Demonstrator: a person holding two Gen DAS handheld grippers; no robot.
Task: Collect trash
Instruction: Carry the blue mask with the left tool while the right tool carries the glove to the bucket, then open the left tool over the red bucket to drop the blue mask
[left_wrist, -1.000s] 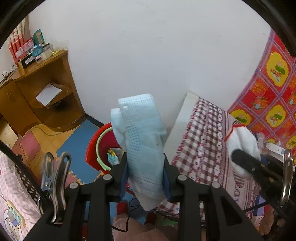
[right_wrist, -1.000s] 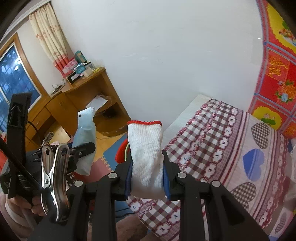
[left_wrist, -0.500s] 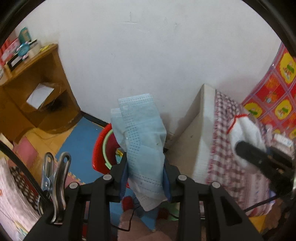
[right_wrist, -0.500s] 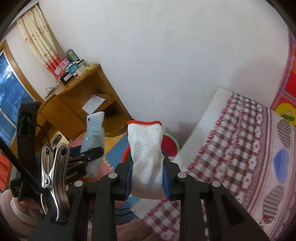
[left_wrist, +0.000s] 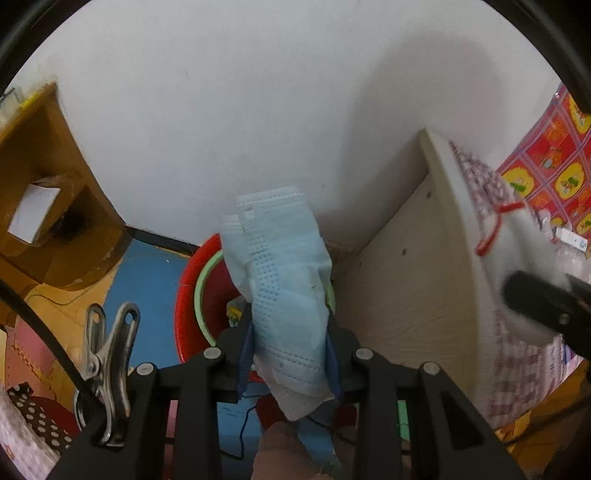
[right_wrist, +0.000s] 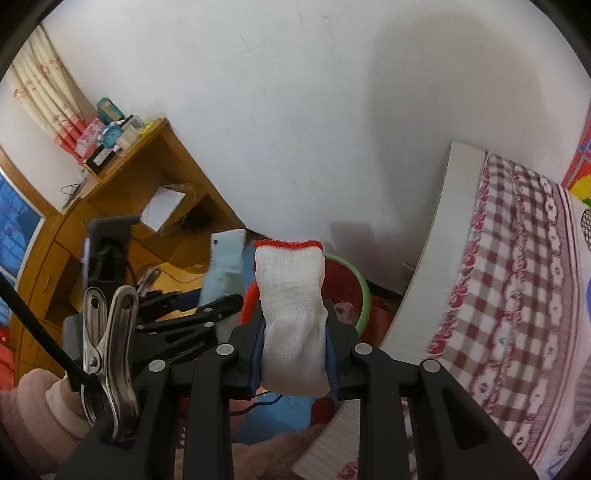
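Left wrist view: left gripper (left_wrist: 290, 354) jaws clamped on blue face mask (left_wrist: 284, 280), above red bin (left_wrist: 192, 295) beside bed (left_wrist: 424, 280). Right wrist view: right gripper (right_wrist: 294, 358) jaws pinching white glove (right_wrist: 293, 310), over the bin.

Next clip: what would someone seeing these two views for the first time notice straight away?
A crumpled blue face mask is clamped upright in the left gripper, filling the centre of its view. A white knit glove with a red cuff is pinched the same way in the right gripper. Behind both, a red basin sits on the floor by the wall, beside the bed.
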